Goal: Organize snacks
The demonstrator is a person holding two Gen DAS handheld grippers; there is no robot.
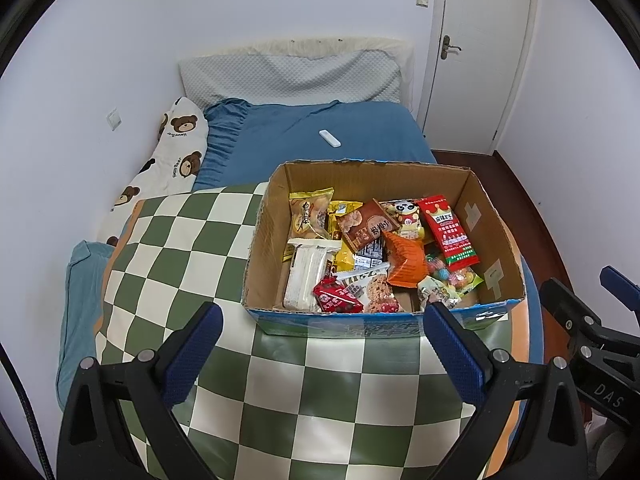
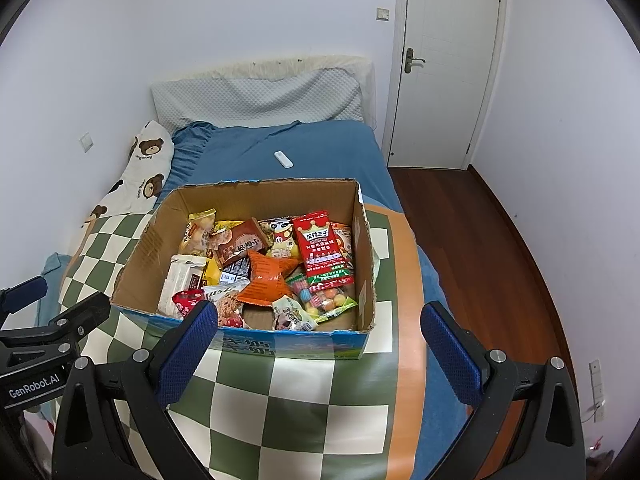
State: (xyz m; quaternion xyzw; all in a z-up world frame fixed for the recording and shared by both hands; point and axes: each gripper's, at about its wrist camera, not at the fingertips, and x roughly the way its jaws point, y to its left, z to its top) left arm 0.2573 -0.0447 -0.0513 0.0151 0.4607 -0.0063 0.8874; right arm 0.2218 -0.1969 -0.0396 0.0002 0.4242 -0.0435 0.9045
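An open cardboard box [image 1: 496, 236] [image 2: 140, 248] sits on a green-and-white checkered mat [image 1: 280, 392] [image 2: 280, 400] on the bed. It holds several snack packs: a tall red pack [image 1: 448, 232] [image 2: 322, 246], an orange star-shaped pack [image 1: 404, 260] [image 2: 264, 276], a white pack [image 1: 306, 276] [image 2: 182, 280], a brown pack [image 1: 366, 226] [image 2: 238, 242]. My left gripper [image 1: 324, 324] is open and empty, just short of the box's near wall. My right gripper [image 2: 320, 324] is open and empty, at the same near wall. The right gripper also shows in the left wrist view [image 1: 592, 320].
A blue bed sheet [image 1: 312, 128] with a small white remote [image 1: 330, 138] [image 2: 283, 159] lies behind the box. A bear-print pillow [image 1: 176, 152] lies at the left wall. A white door [image 2: 444, 60] and wooden floor [image 2: 480, 248] are to the right.
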